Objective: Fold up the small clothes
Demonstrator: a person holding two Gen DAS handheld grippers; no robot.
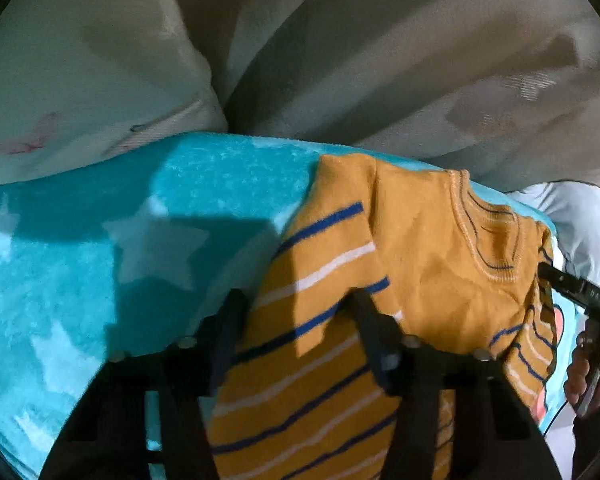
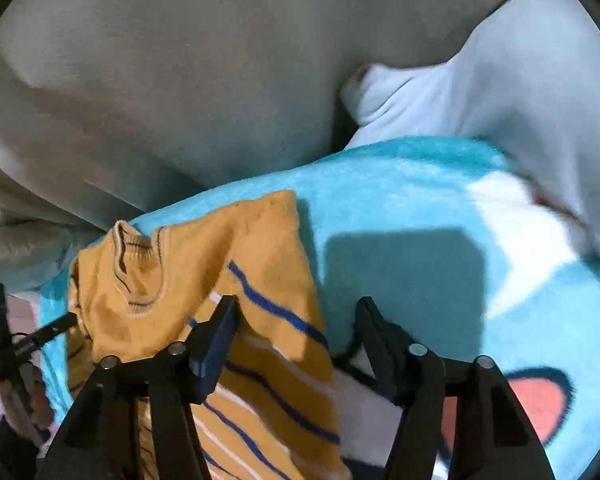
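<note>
Hovering spread-jawed over sweater (image 1: 400,240) on blanket (image 1: 80,260): left gripper (image 1: 296,300) and right gripper (image 2: 296,312), gripping nothing, apparently lining up a side fold.

right gripper (image 2: 296,312) with its two black fingers spread wide apart, the left finger over a mustard-yellow sweater (image 2: 204,280) banded in blue and white, the right finger over a turquoise blanket (image 2: 400,200) printed with white and pink shapes. the sweater lies on the blanket, its ribbed collar toward the far left, where the left gripper (image 2: 60,326) reaches its edge. beige cushions (image 2: 180,80) and a pale blue cloth (image 2: 500,80) rise behind.
</note>
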